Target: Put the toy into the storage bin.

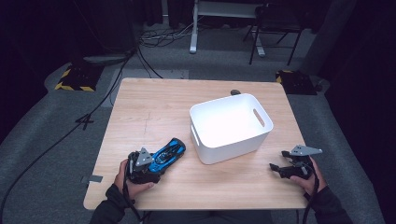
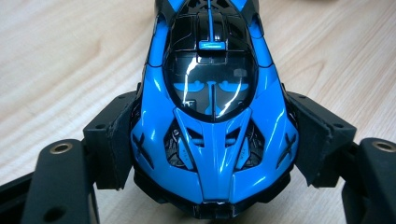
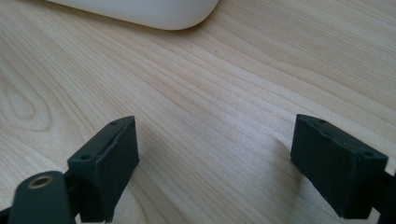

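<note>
A blue and black toy car lies on the wooden table, left of a white bin. My left gripper is shut on the car's near end. In the left gripper view both pads press the sides of the toy car. My right gripper rests at the table's front right, open, pointing left toward the bin. In the right gripper view its jaws stand wide apart over bare wood, with nothing between the right gripper's fingertips. A corner of the white bin shows at the top.
The white bin is empty and has a slot handle in its right wall. A small dark object lies at the table's far edge behind the bin. Cables run over the grey floor to the left.
</note>
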Tool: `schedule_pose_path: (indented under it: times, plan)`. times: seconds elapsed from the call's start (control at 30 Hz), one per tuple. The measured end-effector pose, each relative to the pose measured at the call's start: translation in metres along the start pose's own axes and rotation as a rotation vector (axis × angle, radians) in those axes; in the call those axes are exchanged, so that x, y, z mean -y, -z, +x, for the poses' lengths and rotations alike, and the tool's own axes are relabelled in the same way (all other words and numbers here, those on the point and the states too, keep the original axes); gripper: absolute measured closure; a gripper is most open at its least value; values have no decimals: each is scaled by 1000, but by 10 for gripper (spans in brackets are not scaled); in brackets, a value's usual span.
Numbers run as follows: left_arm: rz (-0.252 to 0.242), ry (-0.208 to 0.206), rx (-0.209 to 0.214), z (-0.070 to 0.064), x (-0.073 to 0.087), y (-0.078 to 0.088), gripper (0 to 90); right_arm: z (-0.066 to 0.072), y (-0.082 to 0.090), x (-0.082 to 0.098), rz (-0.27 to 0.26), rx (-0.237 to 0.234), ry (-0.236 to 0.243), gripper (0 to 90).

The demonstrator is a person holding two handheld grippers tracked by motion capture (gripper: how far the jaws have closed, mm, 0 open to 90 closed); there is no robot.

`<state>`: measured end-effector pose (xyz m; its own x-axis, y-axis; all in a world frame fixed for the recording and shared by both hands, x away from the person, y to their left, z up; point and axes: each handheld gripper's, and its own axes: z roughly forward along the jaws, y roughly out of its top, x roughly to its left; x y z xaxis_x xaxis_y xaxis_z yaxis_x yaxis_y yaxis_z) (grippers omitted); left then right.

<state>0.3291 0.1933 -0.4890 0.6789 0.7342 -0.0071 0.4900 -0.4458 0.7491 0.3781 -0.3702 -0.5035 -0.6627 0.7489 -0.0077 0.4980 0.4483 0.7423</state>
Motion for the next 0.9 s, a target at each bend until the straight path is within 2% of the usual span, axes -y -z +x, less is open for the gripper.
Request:
schedule_pose_path:
  times: [0.1,0.13,0.3,0.37,0.5,0.7,0.9]
  plan:
    - [-30,3,-12,1,-3,5,256,0,0,0,0,0,0,152]
    - [-20,-6,-22,0,-4,6,256,0,0,0,0,0,-1,152]
    - [-41,-21,-37,1,-8,11,257,0,0,0,0,0,0,152]
    - [-57,-10,-40,1,-9,13,257,0,0,0,0,0,-1,152]
    - [-70,-20,-55,3,-12,18,258,0,0,0,0,-1,1,153]
    - [-97,-13,-57,4,-16,28,258,0,0,0,0,-1,0,153]
    - [-148,-14,-64,4,-24,39,258,0,0,0,0,0,0,153]
